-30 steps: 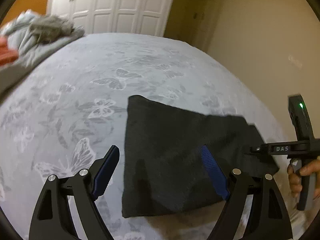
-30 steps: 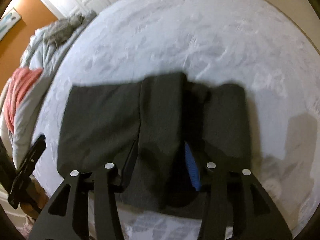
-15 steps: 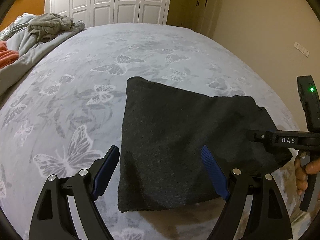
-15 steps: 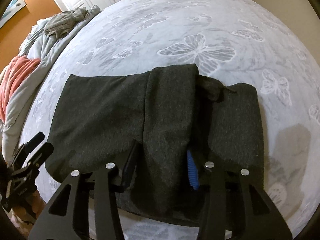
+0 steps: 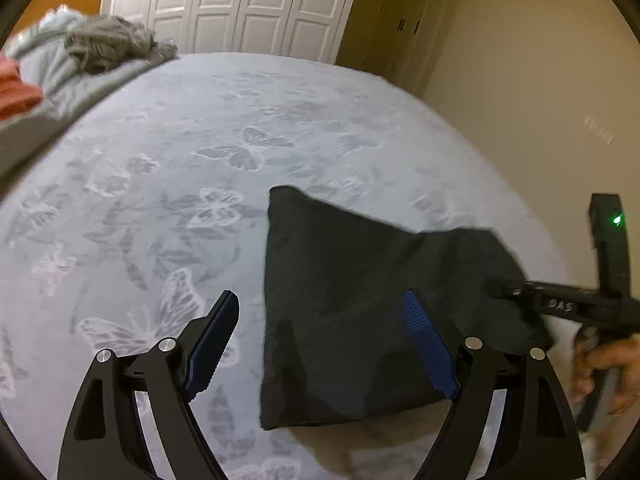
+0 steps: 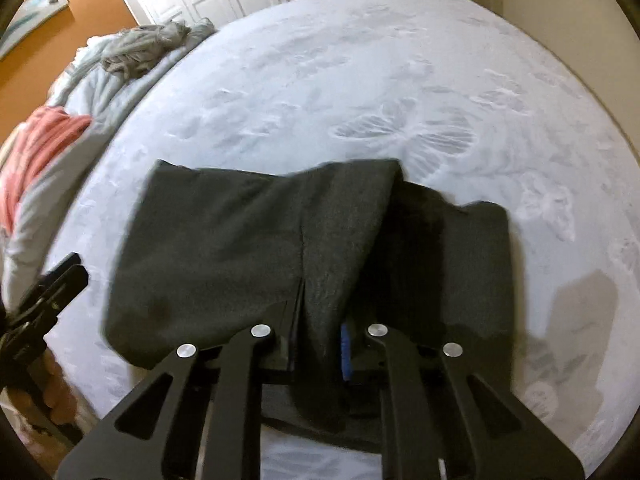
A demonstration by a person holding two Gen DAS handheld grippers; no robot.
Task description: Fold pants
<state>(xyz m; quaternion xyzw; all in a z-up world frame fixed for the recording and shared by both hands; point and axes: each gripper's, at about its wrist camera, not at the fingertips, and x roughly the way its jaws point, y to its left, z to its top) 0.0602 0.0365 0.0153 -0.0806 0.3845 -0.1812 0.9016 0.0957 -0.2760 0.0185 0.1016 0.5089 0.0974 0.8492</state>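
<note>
Dark grey pants point(image 5: 360, 300) lie folded on the butterfly-patterned bed. In the left wrist view my left gripper point(image 5: 320, 332) is open and empty, hovering over the pants' near left edge. The right gripper shows at the right edge of that view point(image 5: 560, 304), at the pants' right end. In the right wrist view my right gripper point(image 6: 316, 332) is shut on a raised fold of the pants point(image 6: 248, 248), lifting it off the layer beneath. The left gripper shows at the left edge of that view point(image 6: 48, 292).
A pile of grey bedding and clothes point(image 5: 104, 44) and an orange cloth point(image 6: 36, 148) lie at the far left of the bed point(image 5: 200, 128). White wardrobe doors point(image 5: 240, 4) stand behind. A beige wall is on the right.
My right gripper has closed tighter on the fold and lifted it. My left gripper has drawn back and up a little, staying open.
</note>
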